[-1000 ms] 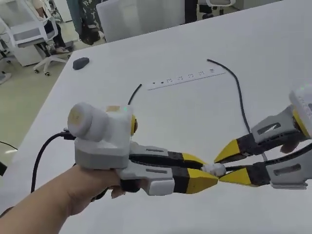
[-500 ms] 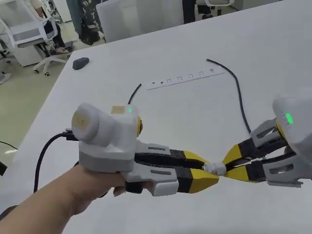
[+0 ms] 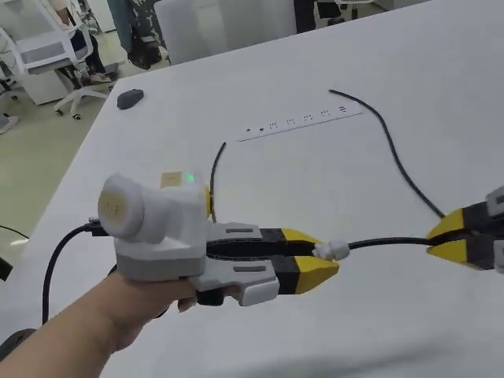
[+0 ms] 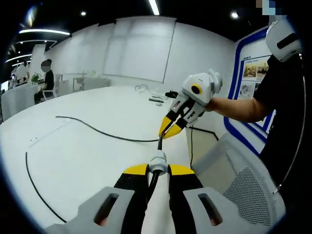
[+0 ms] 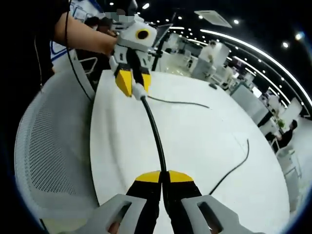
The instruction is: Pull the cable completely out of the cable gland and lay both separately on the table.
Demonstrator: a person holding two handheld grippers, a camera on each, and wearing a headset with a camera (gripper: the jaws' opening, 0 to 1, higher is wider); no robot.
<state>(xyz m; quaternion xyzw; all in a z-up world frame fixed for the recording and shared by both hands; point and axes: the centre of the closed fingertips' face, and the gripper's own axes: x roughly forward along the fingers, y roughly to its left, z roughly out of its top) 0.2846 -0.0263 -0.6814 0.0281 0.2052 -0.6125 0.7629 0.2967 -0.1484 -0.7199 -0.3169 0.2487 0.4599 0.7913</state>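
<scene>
while the left tongs [image 3: 324,255] pinch the white cable gland [image 3: 331,250], the right tongs [image 3: 432,242] gripping the black cable [image 3: 386,242] should pull straight right.

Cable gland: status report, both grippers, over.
Left gripper shut on cable gland. Right gripper shut on cable, taut between them, not yet out of gland. Power strip further back on table, clear of the pull.

head: down at table [image 3: 315,181] | gripper views: facing each other (cable [image 5: 156,131] shared)
</scene>
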